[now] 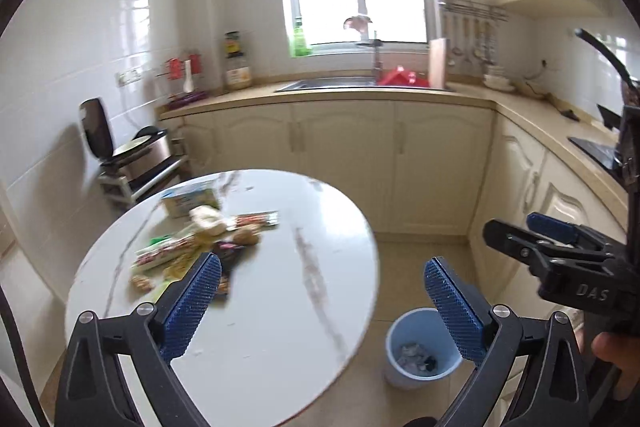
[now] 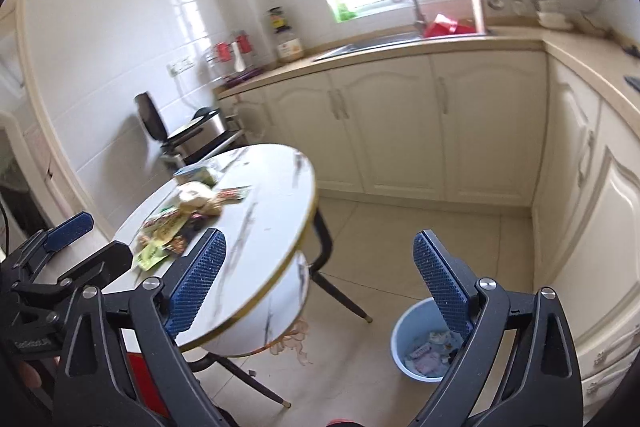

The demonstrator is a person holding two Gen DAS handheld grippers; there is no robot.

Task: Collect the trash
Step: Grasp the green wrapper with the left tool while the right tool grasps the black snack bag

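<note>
Left gripper (image 1: pixel 322 291) and right gripper (image 2: pixel 319 265), black frames with knurled blue pads, both stand spread wide, holding nothing. Crumpled glossy wrappers and snack packets (image 1: pixel 192 243) lie heaped left of centre on the round white marble-veined tabletop (image 1: pixel 288 287). Pale blue plastic bin (image 2: pixel 400 343), lower right on the beige tiled floor, holds scraps. Cream cabinets (image 1: pixel 344 155) stand behind.

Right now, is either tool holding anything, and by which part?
Nothing is held. The left tool and the right tool are both open and empty; the wrappers lie on the table.

Round white table (image 1: pixel 280 307) holds wrappers (image 1: pixel 192 247) and a carton (image 1: pixel 190 199)
</note>
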